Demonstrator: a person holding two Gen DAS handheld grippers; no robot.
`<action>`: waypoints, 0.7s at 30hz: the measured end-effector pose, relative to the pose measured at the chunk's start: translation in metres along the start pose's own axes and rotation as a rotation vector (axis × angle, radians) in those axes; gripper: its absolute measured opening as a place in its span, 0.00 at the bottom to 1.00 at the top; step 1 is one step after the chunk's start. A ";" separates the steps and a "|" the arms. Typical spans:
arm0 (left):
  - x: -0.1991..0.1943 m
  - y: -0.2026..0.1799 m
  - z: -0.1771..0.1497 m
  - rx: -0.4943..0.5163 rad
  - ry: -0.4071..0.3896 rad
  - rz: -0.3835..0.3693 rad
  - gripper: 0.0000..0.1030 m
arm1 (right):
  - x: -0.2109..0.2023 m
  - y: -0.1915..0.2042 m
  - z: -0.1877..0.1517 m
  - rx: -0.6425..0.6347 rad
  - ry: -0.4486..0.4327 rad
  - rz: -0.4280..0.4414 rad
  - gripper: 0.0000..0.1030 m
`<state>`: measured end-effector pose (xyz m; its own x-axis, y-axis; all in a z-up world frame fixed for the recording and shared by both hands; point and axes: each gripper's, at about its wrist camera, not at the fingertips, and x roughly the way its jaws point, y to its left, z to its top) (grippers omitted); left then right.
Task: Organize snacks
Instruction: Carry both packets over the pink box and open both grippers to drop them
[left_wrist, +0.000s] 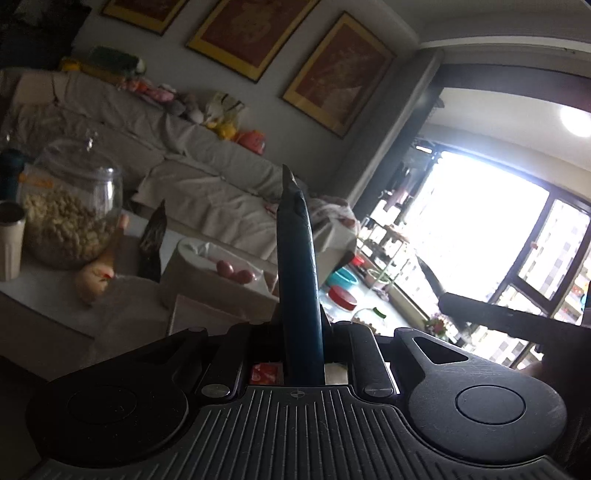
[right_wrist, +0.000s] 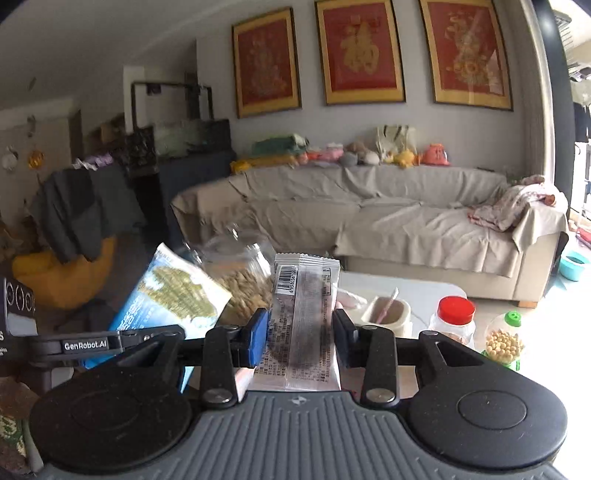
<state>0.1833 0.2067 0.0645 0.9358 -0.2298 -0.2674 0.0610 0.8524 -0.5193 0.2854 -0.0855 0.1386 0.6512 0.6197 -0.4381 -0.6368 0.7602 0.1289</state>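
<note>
My right gripper is shut on a clear snack packet with a barcode and dark contents, held upright above the table. My left gripper is shut on a blue snack bag seen edge-on; in the right wrist view the same blue bag shows a green snack picture and is held by the left gripper at the left. A glass jar of pale snacks stands on the white table; it also shows in the right wrist view.
A beige lined bin holds reddish items. A cream cup and a chicken-shaped toy stand by the jar. A red-lidded jar, a green-capped jar of yellow balls and a cream cup sit on the table. A covered sofa lies behind.
</note>
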 end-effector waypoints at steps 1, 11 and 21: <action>0.014 0.006 0.001 -0.013 0.006 -0.013 0.17 | 0.016 -0.002 -0.001 -0.007 0.019 -0.012 0.36; 0.136 0.081 -0.036 0.030 0.212 0.132 0.20 | 0.152 -0.024 -0.054 0.012 0.246 -0.062 0.36; 0.075 0.056 -0.047 -0.033 0.076 0.141 0.20 | 0.218 -0.029 -0.092 0.160 0.409 0.135 0.43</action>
<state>0.2410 0.2149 -0.0229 0.9052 -0.1452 -0.3994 -0.0817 0.8629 -0.4987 0.4073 0.0097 -0.0424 0.3299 0.6115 -0.7192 -0.6115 0.7188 0.3307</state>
